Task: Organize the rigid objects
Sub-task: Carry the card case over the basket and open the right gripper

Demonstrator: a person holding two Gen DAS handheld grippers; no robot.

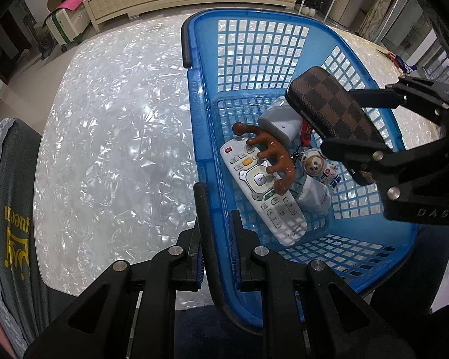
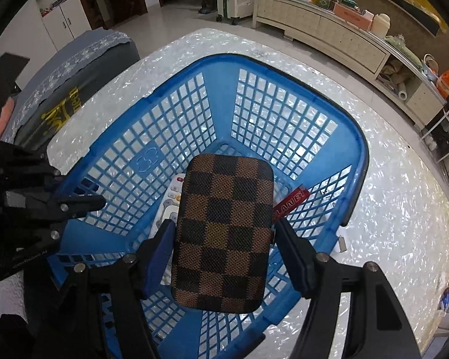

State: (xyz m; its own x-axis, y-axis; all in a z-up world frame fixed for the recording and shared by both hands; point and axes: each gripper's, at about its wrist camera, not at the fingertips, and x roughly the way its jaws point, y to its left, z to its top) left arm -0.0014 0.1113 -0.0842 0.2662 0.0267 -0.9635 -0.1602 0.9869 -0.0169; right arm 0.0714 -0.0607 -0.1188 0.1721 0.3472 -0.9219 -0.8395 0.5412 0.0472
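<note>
Blue basket [image 1: 284, 45] sits on pearly table [image 1: 110, 125], frame center-right. L gripper [image 1: 217, 209] is clamped on its near rim. R gripper [image 2: 224, 251] holds checkered case [image 2: 224, 233] above basket; remote [image 1: 263, 191] lies inside at bottom.

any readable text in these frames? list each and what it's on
"OK": centre button of the white remote in the blue basket.
"PLANET": red tag in the basket.
"DAS": right gripper body, rest cut off.
"ueen": yellow print on grey cloth, partial.
Other remote keys and brand: too small.
</note>
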